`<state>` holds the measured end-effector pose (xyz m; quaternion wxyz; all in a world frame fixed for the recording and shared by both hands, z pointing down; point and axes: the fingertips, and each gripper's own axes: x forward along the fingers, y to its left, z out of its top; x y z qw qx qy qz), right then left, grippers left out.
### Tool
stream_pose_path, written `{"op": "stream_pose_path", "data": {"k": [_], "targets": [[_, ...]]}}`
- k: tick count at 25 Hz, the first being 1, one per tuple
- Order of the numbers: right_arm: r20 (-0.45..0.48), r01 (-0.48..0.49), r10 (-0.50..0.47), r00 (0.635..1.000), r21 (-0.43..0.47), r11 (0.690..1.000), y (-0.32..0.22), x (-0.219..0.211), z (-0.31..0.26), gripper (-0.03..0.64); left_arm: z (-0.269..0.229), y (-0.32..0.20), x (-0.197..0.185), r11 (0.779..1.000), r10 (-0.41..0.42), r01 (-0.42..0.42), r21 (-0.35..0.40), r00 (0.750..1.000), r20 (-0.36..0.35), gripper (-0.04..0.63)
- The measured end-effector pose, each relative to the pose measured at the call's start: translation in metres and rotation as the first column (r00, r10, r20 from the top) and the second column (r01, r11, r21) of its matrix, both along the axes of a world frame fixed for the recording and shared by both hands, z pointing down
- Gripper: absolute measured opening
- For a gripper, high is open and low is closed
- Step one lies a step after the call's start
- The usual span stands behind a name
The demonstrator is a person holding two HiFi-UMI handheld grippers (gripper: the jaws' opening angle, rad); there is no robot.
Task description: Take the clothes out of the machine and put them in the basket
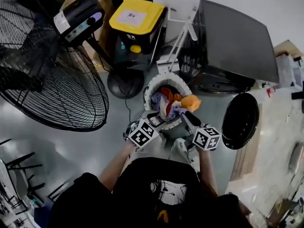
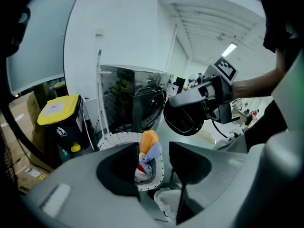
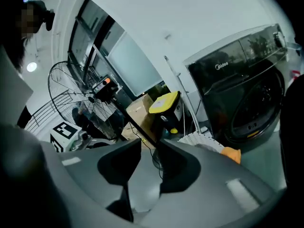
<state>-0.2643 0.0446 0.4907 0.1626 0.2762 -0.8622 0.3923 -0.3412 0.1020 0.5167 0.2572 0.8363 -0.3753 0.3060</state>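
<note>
The clothes (image 1: 170, 102) are heaped in the basket (image 1: 151, 85) before the machine (image 1: 232, 42), with the pile's long axis crosswise and its orange end pointed toward the door (image 1: 240, 120). The left gripper (image 1: 153, 118) is held released. The right gripper (image 1: 189, 120) is held slightly parted and nothing is grasped.

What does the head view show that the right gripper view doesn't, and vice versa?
Head view only: the person's forearms and the red garment in the basket. Right gripper view only: the washing machine from the front, with its drum opening, and the right gripper, jaws slightly apart with nothing between them. Both: fan, yellow-lidded bin, basket, orange garment.
</note>
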Motion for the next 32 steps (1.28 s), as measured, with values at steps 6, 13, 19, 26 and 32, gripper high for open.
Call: {"op": "stream_pose_path", "data": {"k": [6, 13, 19, 26, 32], "targets": [[-0.015, 0.069, -0.068, 0.998, 0.070, 0.995, 0.029, 0.008, -0.041, 0.103, -0.023, 0.002, 0.010, 0.997, -0.016, 0.020, 0.078, 0.999, -0.048, 0.102], [-0.004, 0.165, -0.167, 0.986, 0.168, 0.972, 0.071, 0.023, -0.084, 0.089, -0.067, 0.010, 0.028, 0.980, -0.078, 0.085, 0.178, 0.996, -0.045, 0.066], [0.016, 0.226, -0.236, 0.972, 0.237, 0.945, 0.114, 0.058, -0.106, 0.084, -0.107, 0.043, 0.055, 0.950, -0.183, 0.187, 0.250, 0.982, -0.039, 0.066], [0.073, 0.225, -0.258, 0.963, 0.304, 0.926, 0.160, 0.098, -0.128, 0.030, -0.138, 0.115, 0.116, 0.929, -0.254, 0.272, 0.250, 0.962, -0.105, 0.066], [0.113, 0.257, -0.316, 0.942, 0.363, 0.896, 0.199, 0.115, -0.148, 0.021, -0.145, 0.167, 0.157, 0.922, -0.276, 0.296, 0.248, 0.954, -0.114, 0.066]]}}
